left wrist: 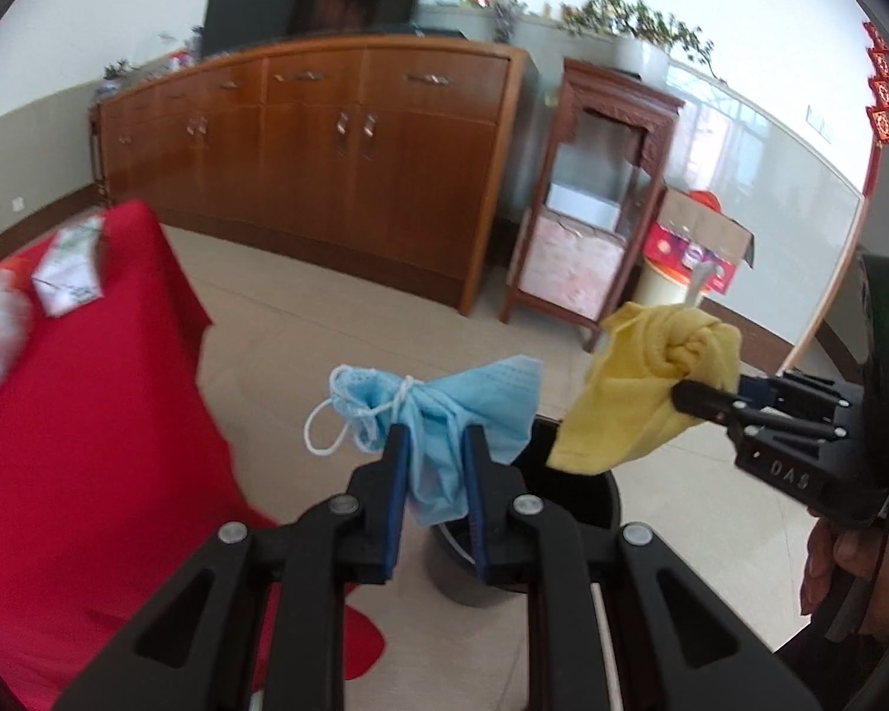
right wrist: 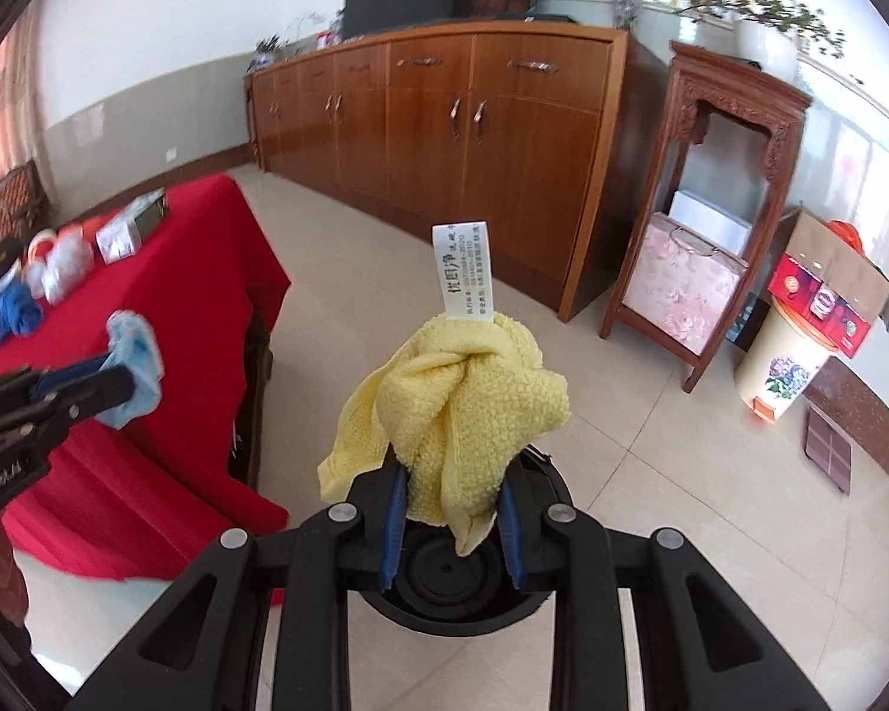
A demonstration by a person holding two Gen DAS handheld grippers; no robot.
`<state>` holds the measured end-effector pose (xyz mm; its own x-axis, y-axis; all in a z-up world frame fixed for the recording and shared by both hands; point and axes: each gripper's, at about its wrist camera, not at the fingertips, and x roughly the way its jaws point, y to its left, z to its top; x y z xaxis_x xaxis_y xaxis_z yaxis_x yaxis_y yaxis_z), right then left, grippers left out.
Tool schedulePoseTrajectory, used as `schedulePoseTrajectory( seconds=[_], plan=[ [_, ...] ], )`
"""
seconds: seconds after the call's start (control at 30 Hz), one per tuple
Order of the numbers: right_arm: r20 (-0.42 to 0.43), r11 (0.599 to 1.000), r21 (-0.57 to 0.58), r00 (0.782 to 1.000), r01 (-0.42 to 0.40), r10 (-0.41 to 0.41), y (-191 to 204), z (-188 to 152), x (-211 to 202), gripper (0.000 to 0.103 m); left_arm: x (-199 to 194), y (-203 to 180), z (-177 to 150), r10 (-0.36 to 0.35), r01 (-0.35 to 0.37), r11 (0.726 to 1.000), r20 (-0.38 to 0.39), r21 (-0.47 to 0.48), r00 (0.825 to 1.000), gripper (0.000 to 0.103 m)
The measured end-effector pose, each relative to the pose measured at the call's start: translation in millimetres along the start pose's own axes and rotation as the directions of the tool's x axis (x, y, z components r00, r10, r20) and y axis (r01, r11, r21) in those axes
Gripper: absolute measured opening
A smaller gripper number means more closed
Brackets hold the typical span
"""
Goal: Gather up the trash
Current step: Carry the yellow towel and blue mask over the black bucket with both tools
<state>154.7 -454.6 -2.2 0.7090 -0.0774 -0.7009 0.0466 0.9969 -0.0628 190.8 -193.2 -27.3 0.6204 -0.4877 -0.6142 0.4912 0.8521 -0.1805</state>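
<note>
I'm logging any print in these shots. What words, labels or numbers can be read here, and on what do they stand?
"DAS": raised letters on the black body of the right tool, seen from the left wrist.
"优同净": white tag on the crumpled yellow terry cloth; its smaller lines are too small to read.
Lettering on the left tool's body: cut off, unreadable.
Print on the red cartons and the packets on the red tablecloth: blurred.

A: What colours stand out?
B: The face mask (left wrist: 438, 415) is pale blue with white ear loops; the towel (right wrist: 468, 409) is soft yellow with a white label printed in dark characters.
A: And around them?
B: A red cloth covers the worktop (right wrist: 195, 296), the bin (right wrist: 444, 586) is black, the sideboard (right wrist: 438, 118) is warm brown wood, and the floor (right wrist: 652, 503) has beige tiles.
</note>
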Motion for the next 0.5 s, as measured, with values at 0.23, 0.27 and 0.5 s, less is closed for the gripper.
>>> schedulePoseTrajectory(
  seconds=[0.23,0.27,0.5],
  plan=[
    [-0.093,0.996,-0.088,0.995,-0.027,0.019,-26,-18,38,0.029,45,-31,-1,-0.055,0.058,0.998,-0.086,0.035,0.995,0.02],
    [-0.108,0.995,-0.091,0.994,-0.036,0.026,-30,-22,44,0.029,54,-35,-3,-0.066,0.07,0.997,-0.109,0.034,0.992,0.02],
    [-0.201,0.989,-0.119,0.978,-0.083,0.058,-47,-40,94,0.029,112,-50,-15,-0.103,0.113,0.993,-0.233,0.029,0.967,0.021]
  ],
)
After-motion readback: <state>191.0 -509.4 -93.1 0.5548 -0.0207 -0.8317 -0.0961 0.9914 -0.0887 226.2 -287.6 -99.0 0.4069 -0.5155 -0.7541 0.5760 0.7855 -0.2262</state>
